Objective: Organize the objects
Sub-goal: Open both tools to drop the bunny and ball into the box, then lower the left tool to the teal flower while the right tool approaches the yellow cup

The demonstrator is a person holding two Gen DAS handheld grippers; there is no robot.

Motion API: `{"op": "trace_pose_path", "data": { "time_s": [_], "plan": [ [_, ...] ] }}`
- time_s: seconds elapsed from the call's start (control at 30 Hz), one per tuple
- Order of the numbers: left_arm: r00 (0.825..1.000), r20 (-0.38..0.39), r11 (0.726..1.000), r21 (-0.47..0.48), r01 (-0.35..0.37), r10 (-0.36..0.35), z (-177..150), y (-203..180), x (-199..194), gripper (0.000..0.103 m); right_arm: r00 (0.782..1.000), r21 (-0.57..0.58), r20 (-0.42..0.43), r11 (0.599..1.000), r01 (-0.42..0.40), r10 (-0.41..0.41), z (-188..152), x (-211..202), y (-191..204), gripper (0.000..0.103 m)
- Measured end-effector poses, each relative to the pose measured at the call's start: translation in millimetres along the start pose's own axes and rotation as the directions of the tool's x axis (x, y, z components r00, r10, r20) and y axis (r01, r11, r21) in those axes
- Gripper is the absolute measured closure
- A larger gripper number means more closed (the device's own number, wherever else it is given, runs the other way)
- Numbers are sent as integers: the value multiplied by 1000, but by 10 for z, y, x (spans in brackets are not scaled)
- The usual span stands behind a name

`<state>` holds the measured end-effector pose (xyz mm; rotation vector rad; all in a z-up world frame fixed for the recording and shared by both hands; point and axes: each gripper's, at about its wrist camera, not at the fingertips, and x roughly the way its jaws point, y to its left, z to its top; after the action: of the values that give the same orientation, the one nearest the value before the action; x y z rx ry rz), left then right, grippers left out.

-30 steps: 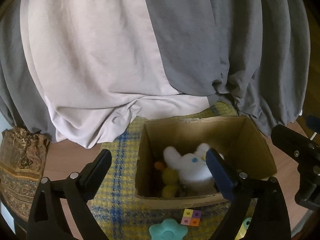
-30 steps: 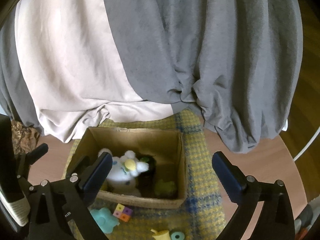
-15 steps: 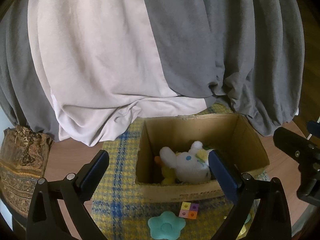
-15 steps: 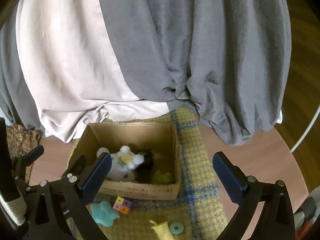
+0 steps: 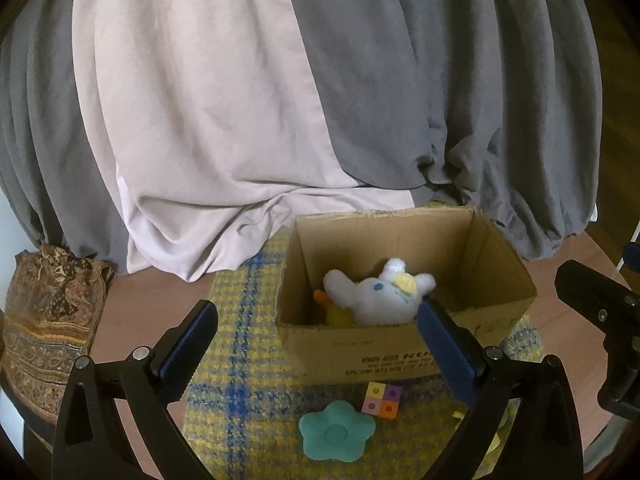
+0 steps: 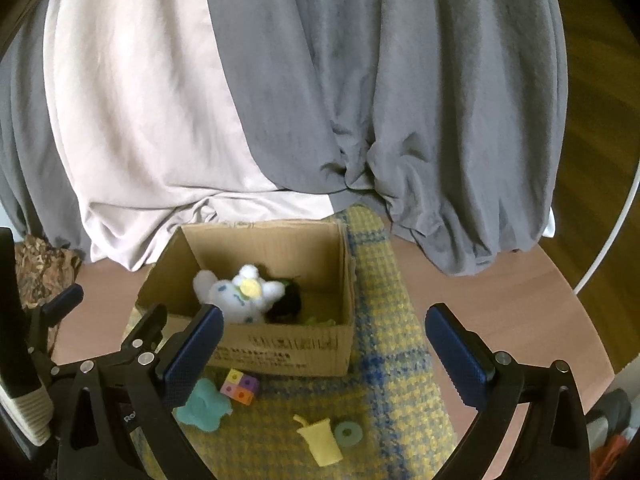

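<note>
An open cardboard box (image 5: 400,356) (image 6: 280,346) stands on a yellow and blue plaid cloth (image 5: 240,344) (image 6: 384,344). A white plush toy (image 5: 376,292) (image 6: 240,292) lies inside it, with small yellow and orange toys (image 5: 336,314) beside it. In front of the box lie a teal flower shape (image 5: 336,432) (image 6: 204,402), a coloured cube (image 5: 382,398) (image 6: 239,386), a yellow toy cup (image 6: 320,438) and a teal ring (image 6: 349,434). My left gripper (image 5: 316,348) is open and empty, near the box front. My right gripper (image 6: 324,352) is open and empty, above the cloth.
Grey and pale pink drapes (image 5: 280,100) hang behind the box. A patterned brown cloth bundle (image 5: 52,320) sits at the left on the round wooden table (image 6: 520,300). The right gripper's body (image 5: 600,320) shows at the right edge of the left wrist view.
Both grippers have pulled back and up from the box. The toys in front of the box show more fully. The jaws stay open.
</note>
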<state>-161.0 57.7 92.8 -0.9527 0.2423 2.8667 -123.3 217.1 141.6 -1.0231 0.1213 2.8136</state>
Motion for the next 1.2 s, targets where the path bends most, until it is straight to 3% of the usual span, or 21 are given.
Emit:
{"op": "trace_pose_path", "data": {
  "time_s": [0.7,1.2],
  "plan": [
    [999,28,1000,-5,-25,25,-519,46,-188,1,1000,-1,-18,1000,-7,7,-488,-30,65,1],
    [998,-53,1000,-14,-20,19,-953,84,51,1,997,15,-77,1000,-12,13,-865,190,69,2]
  ]
}}
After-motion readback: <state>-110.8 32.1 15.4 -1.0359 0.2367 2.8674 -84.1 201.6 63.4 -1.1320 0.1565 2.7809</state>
